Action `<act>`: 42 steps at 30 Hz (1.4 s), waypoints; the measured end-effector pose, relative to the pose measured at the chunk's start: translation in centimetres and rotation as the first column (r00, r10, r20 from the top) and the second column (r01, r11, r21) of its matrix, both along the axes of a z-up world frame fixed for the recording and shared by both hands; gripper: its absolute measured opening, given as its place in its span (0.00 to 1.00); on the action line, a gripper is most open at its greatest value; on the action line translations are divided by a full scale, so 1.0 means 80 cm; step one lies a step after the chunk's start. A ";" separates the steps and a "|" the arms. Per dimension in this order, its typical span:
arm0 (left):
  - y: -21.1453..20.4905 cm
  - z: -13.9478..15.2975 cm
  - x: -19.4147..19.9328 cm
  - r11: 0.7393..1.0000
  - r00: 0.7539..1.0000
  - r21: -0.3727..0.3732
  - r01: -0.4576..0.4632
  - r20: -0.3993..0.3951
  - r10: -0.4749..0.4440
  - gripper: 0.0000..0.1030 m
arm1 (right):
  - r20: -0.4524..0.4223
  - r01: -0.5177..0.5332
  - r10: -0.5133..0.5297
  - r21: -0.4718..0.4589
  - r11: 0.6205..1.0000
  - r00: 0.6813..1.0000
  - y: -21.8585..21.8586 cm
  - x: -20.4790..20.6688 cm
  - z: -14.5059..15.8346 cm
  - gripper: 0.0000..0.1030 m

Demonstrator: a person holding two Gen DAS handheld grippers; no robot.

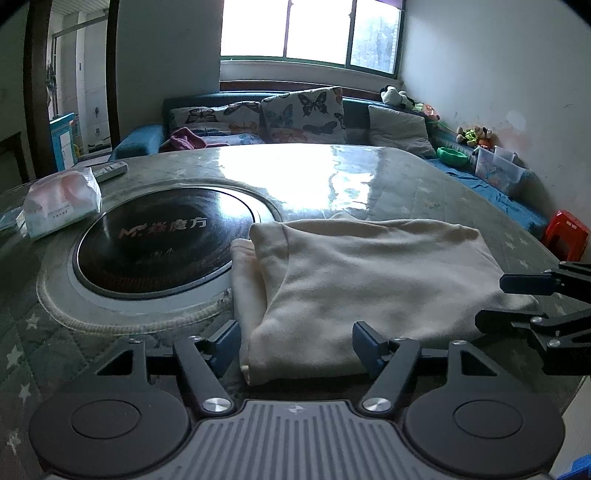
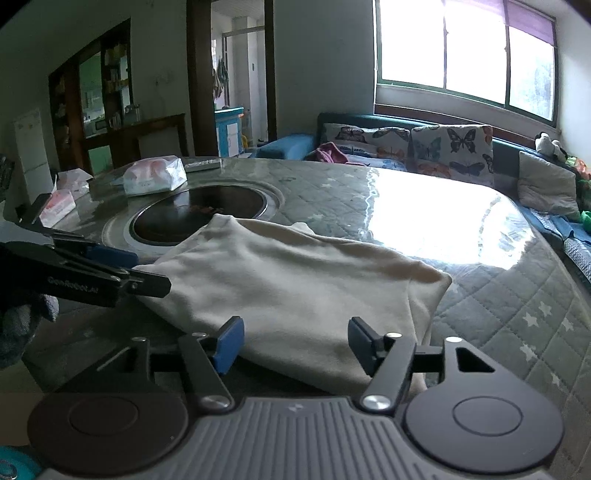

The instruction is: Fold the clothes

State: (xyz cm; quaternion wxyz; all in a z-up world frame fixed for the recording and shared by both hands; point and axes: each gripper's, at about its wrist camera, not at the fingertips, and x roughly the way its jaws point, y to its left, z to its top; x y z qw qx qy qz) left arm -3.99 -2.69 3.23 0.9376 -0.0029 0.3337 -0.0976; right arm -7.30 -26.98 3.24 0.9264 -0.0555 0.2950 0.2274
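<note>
The cream garment (image 1: 354, 280) is lying folded into a thick rectangular bundle on the near part of the round worktop (image 1: 424, 184), its far left corner overlapping the rim of the dark circular hotplate (image 1: 166, 240) set into the middle of the worktop.

The left gripper (image 1: 297, 341) is sitting wide open at the near edge of the bundle, its two blue-padded fingers standing either side of the near left corner of the cloth and clamping nothing; whether the pads are brushing the fabric I cannot tell. The right gripper (image 2: 295, 343) is likewise spread wide over the near edge of the bundle, toward its right side, its fingers standing apart over the cloth and holding nothing. Seen from the left wrist, its fingers are lying one above the other at the bundle's right edge with a clear gap between them.

Farther off, a white tissue pack (image 1: 61, 201) is resting on the worktop beside the hotplate, with a remote control (image 1: 110, 170) just behind it. Beyond the worktop, butterfly-print cushions (image 1: 303, 114) are leaning along a blue sofa (image 1: 136, 142) under a bright window (image 1: 310, 31).
</note>
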 end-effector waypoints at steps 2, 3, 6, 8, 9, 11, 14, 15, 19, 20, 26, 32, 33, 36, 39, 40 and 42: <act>0.000 0.000 -0.003 1.000 1.000 -0.001 -0.003 0.000 0.003 0.71 | 0.007 -0.003 0.003 -0.002 1.000 1.000 0.001 -0.005 0.001 0.69; 0.000 0.000 -0.005 1.000 1.000 -0.001 -0.004 0.000 0.004 0.72 | 0.012 -0.005 0.005 -0.005 1.000 1.000 0.001 -0.008 0.001 0.70; -0.001 0.000 -0.010 1.000 1.000 -0.002 -0.006 0.003 0.006 0.75 | 0.028 -0.012 0.013 -0.011 1.000 1.000 0.004 -0.015 0.003 0.82; -0.001 0.001 -0.014 1.000 1.000 -0.006 -0.006 0.009 0.006 0.78 | 0.038 -0.015 0.016 -0.012 1.000 0.999 0.006 -0.020 0.004 0.83; 0.000 0.002 -0.015 1.000 1.000 -0.009 -0.006 0.013 0.006 0.79 | 0.040 -0.016 0.016 -0.012 1.000 0.999 0.006 -0.022 0.005 0.84; 0.000 0.003 -0.018 1.000 1.000 -0.013 -0.007 0.019 0.007 0.81 | 0.042 -0.018 0.018 -0.012 1.000 0.999 0.008 -0.024 0.006 0.87; 0.001 0.003 -0.022 1.000 1.000 -0.014 -0.006 0.020 0.006 0.84 | 0.049 -0.017 0.018 -0.012 1.000 0.999 0.009 -0.029 0.006 0.95; 0.001 0.003 -0.023 1.000 1.000 -0.014 -0.006 0.021 0.006 0.85 | 0.052 -0.017 0.018 -0.013 1.000 0.999 0.010 -0.030 0.005 0.97; 0.001 0.003 -0.026 1.000 1.000 -0.017 -0.006 0.024 0.006 0.88 | 0.053 -0.014 0.015 -0.018 1.000 0.998 0.013 -0.033 0.005 1.00; 0.001 0.002 -0.028 1.000 1.000 -0.017 -0.005 0.025 0.006 0.88 | 0.054 -0.012 0.013 -0.015 1.000 0.998 0.013 -0.034 0.005 1.00; -0.001 0.003 -0.034 1.000 0.999 -0.013 -0.001 0.036 0.002 0.95 | 0.053 0.016 -0.015 -0.017 1.000 0.998 0.011 -0.037 0.006 1.00; -0.005 0.006 -0.040 1.000 0.999 -0.005 0.005 0.050 -0.005 1.00 | 0.057 0.026 -0.025 -0.012 1.000 0.998 0.008 -0.042 0.005 1.00; -0.005 0.006 -0.041 1.000 0.999 -0.004 0.006 0.053 -0.006 1.00 | 0.056 0.028 -0.027 -0.007 1.000 0.998 0.007 -0.043 0.005 1.00; -0.007 0.007 -0.044 1.000 0.998 -0.002 0.006 0.055 -0.006 1.00 | 0.040 0.032 -0.032 0.010 0.999 0.999 0.005 -0.043 0.004 1.00; -0.008 0.007 -0.046 1.000 0.999 -0.005 0.007 0.053 -0.007 1.00 | 0.037 0.051 -0.051 0.011 0.999 0.998 0.006 -0.045 0.003 1.00; -0.009 0.008 -0.047 1.000 0.999 -0.005 0.007 0.052 -0.007 1.00 | 0.038 0.055 -0.055 0.010 0.998 0.998 0.006 -0.046 0.002 1.00; -0.010 0.007 -0.048 1.000 0.999 -0.001 0.004 0.051 -0.004 1.00 | 0.037 0.055 -0.055 0.013 0.998 0.998 0.007 -0.047 0.002 1.00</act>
